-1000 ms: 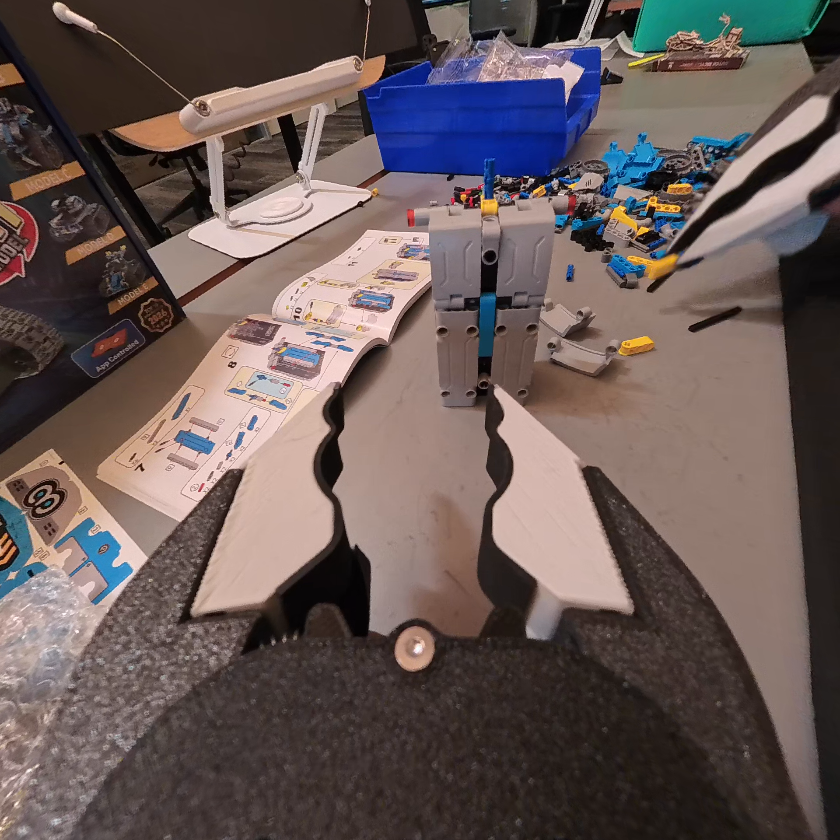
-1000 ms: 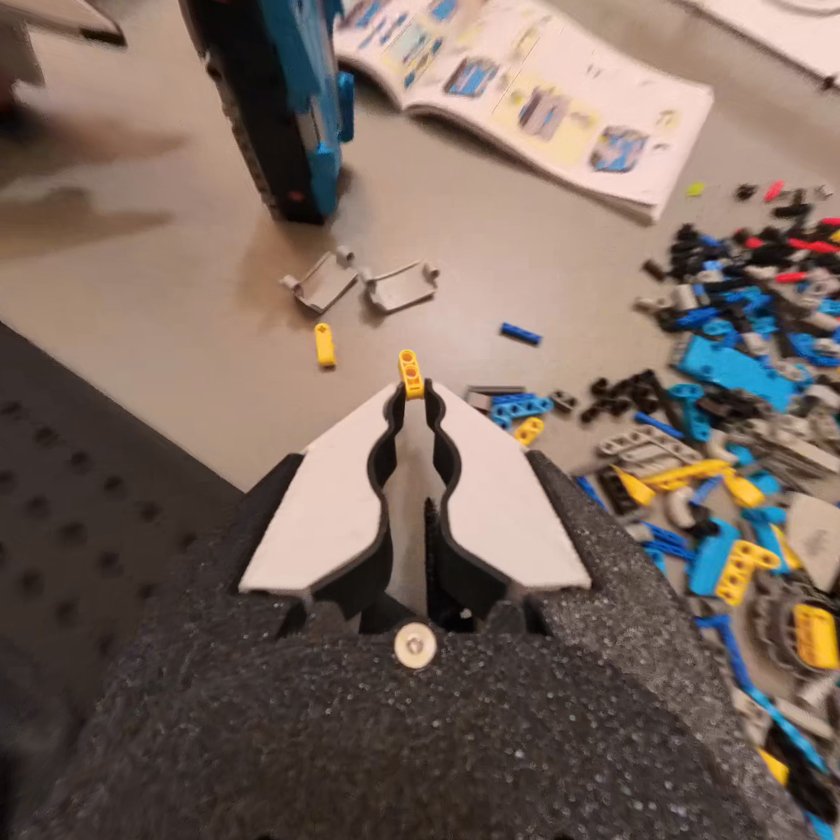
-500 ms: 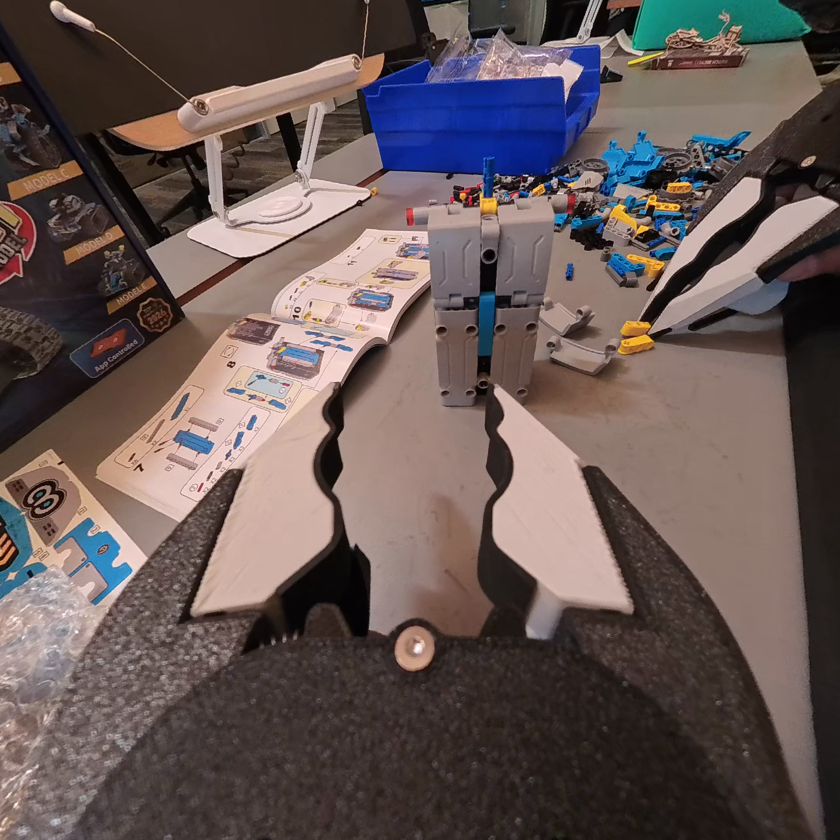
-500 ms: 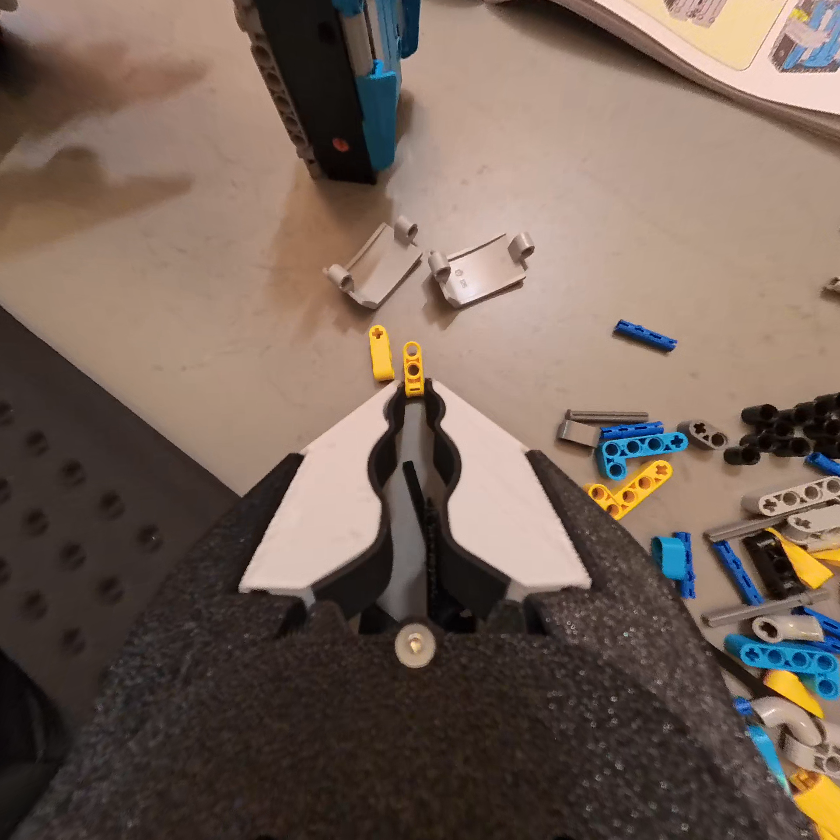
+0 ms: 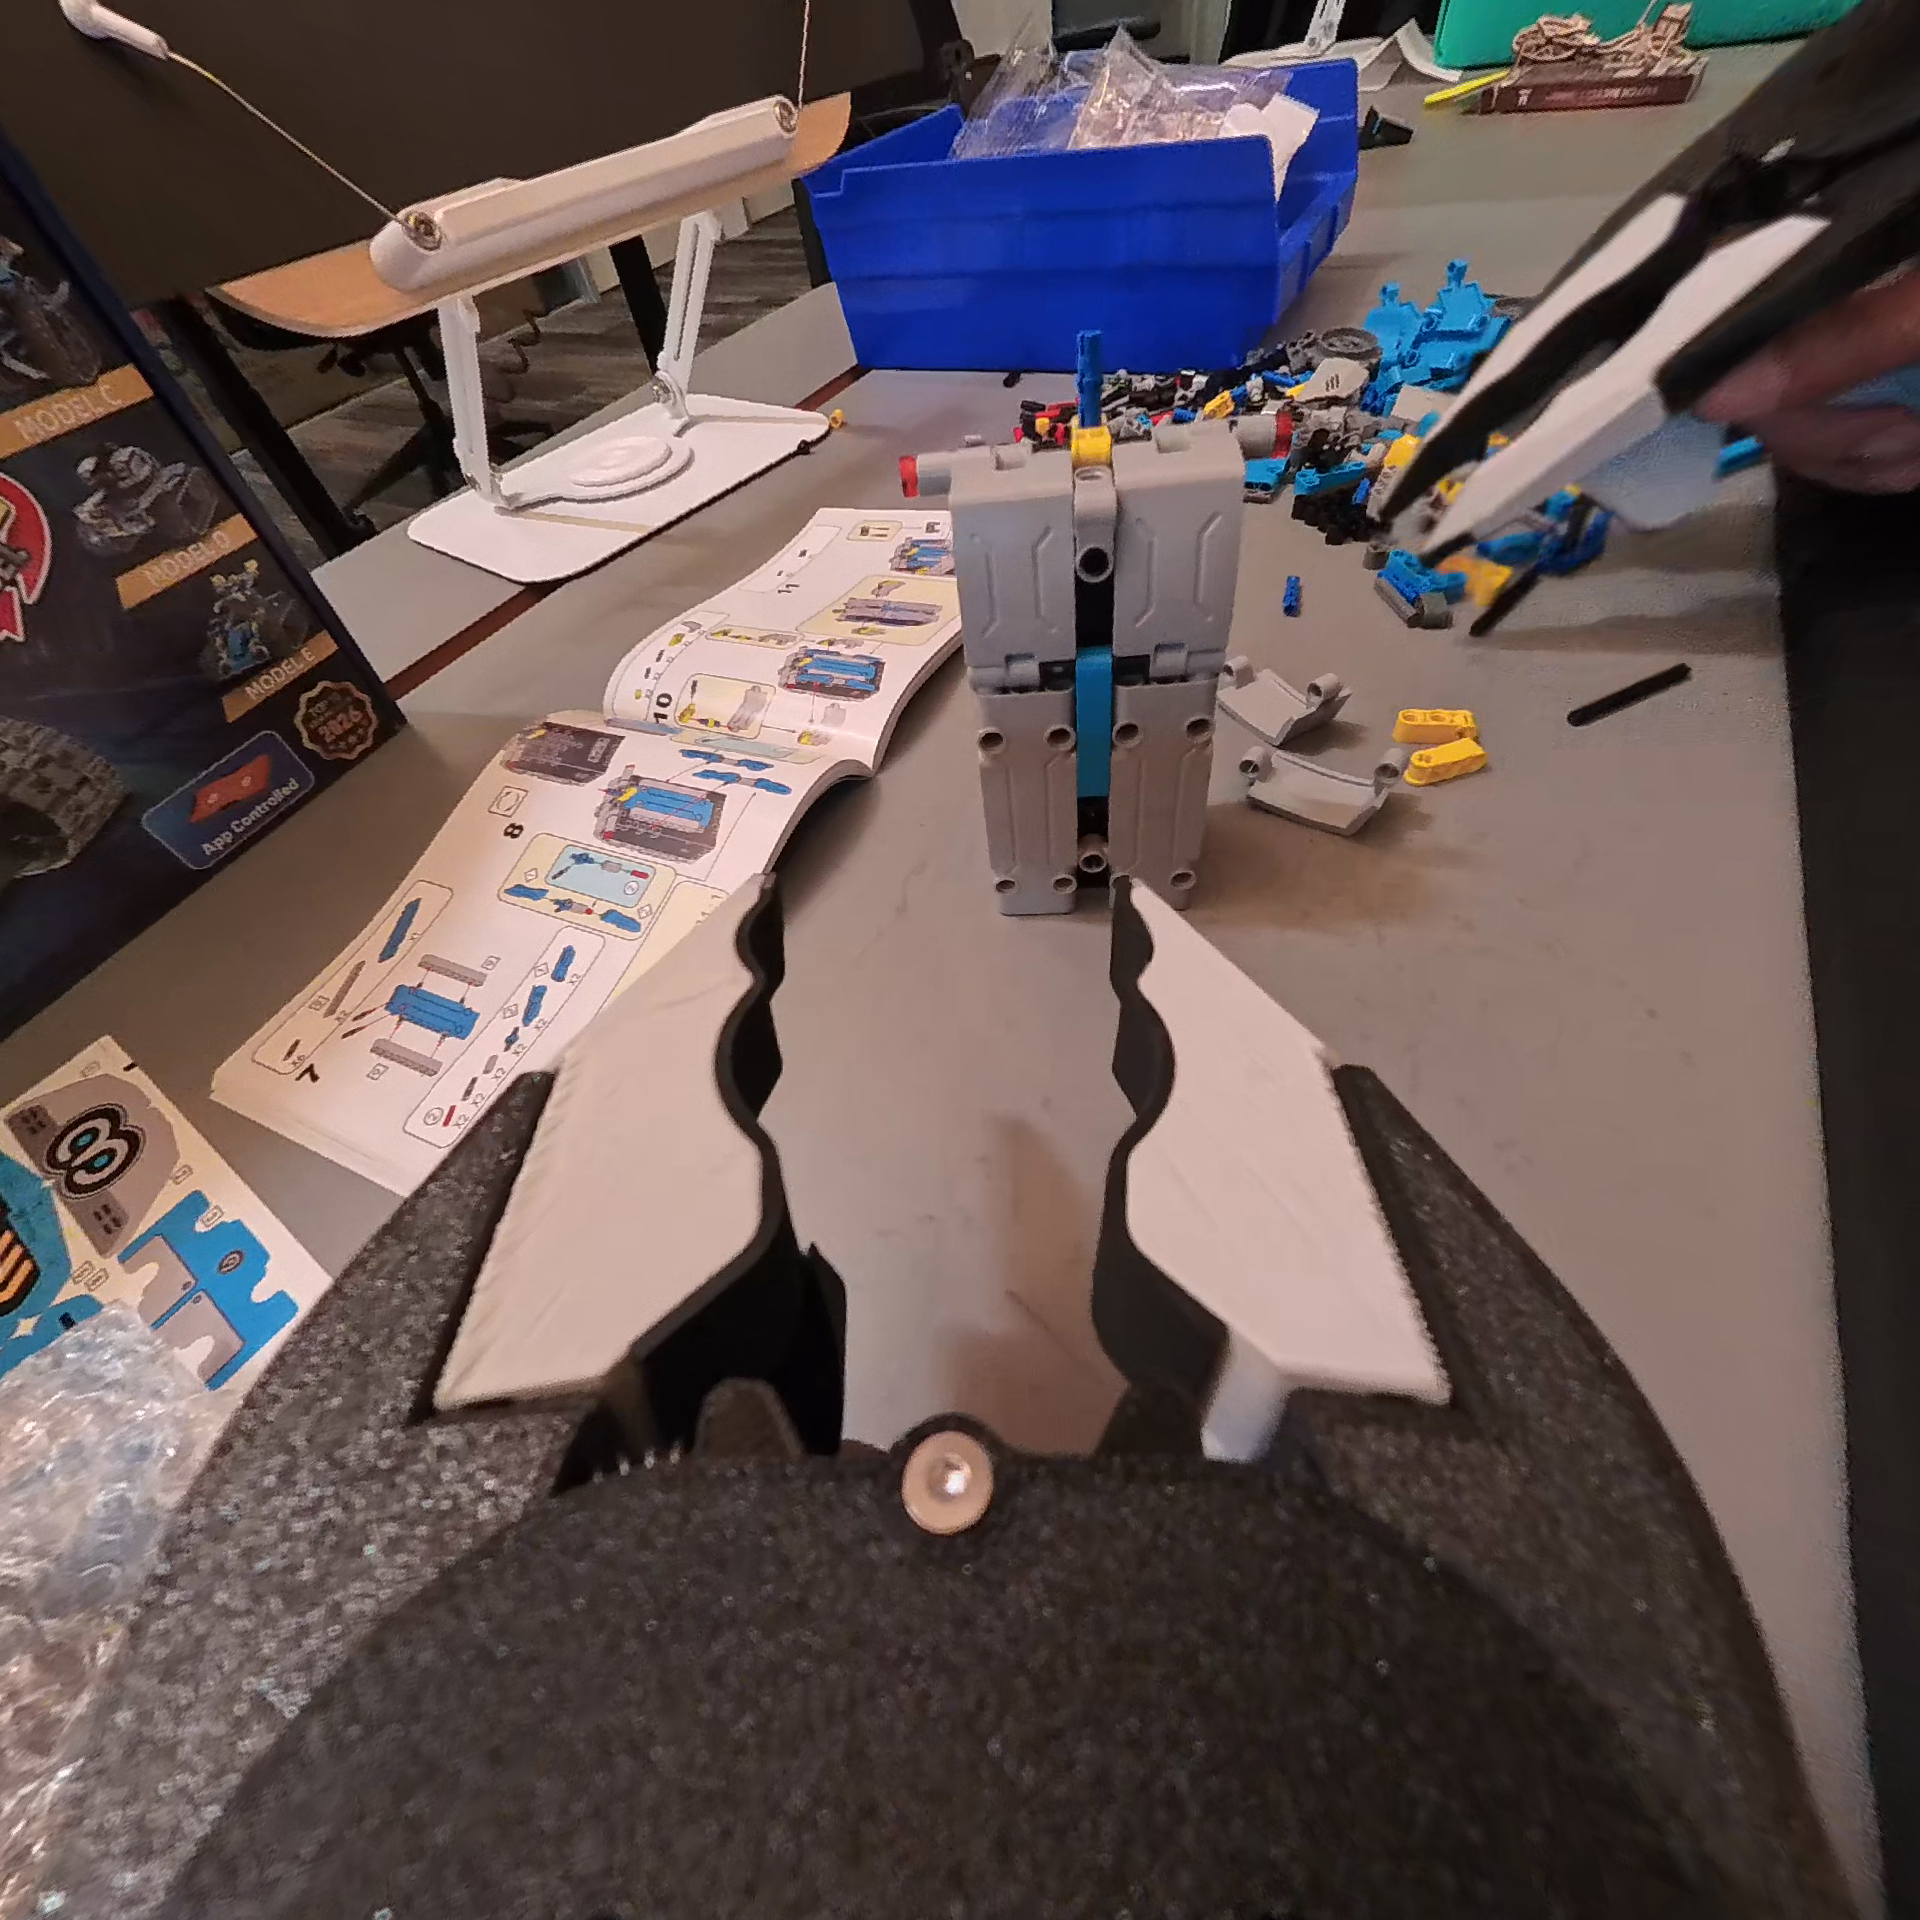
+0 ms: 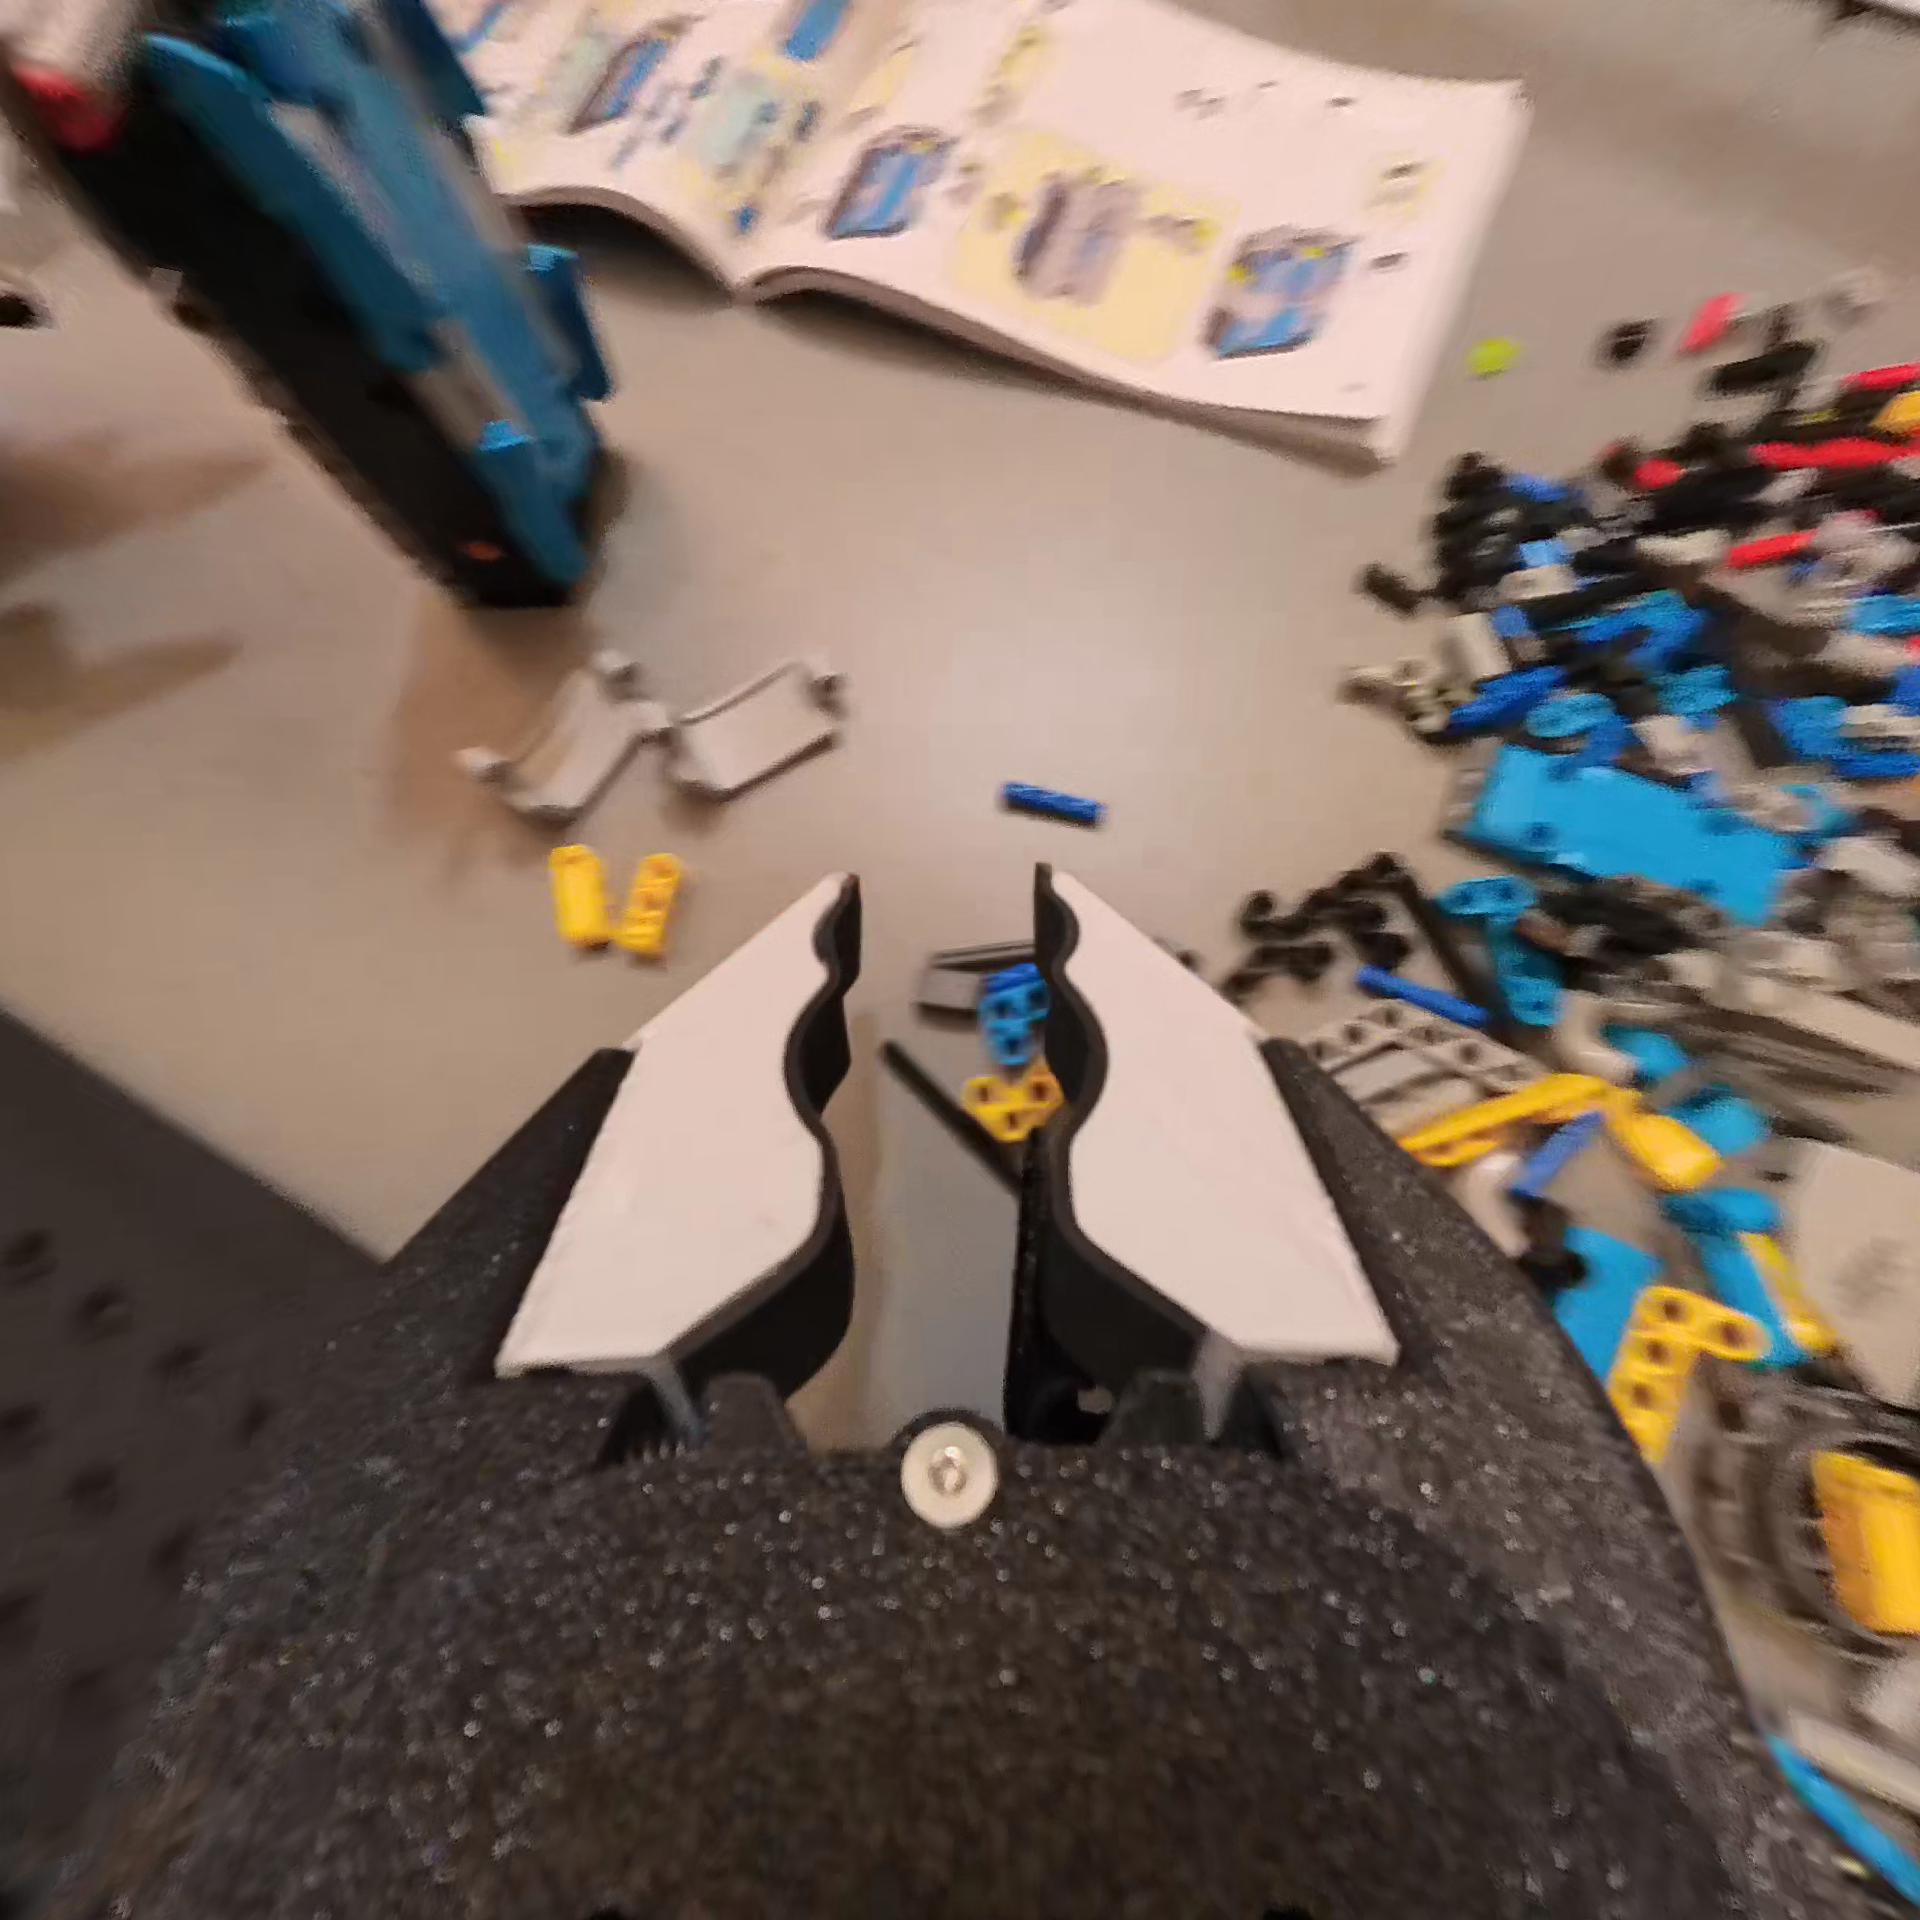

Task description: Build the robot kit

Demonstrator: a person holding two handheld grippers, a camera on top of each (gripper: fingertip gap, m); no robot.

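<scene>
A grey, blue and black brick model (image 5: 1091,665) stands upright on the grey table; it also shows in the right wrist view (image 6: 343,301). My left gripper (image 5: 943,899) is open and empty, its tips just short of the model's base. My right gripper (image 6: 945,883) is open and empty above the table, to the right of two small yellow pieces (image 6: 615,899) that lie side by side. These yellow pieces (image 5: 1439,743) lie beside two grey curved panels (image 5: 1299,748). The right gripper (image 5: 1413,520) shows raised at the right of the left wrist view.
An open instruction booklet (image 5: 623,821) lies left of the model. A pile of loose blue, black and yellow pieces (image 6: 1662,831) spreads at the right. A blue bin (image 5: 1081,239), a white lamp stand (image 5: 613,457), a printed box (image 5: 135,623) and a sticker sheet (image 5: 125,1226) stand around.
My right gripper has opened and let go of the yellow piece beside the other yellow piece, then lifted and drawn back toward the pile. My left gripper has not moved.
</scene>
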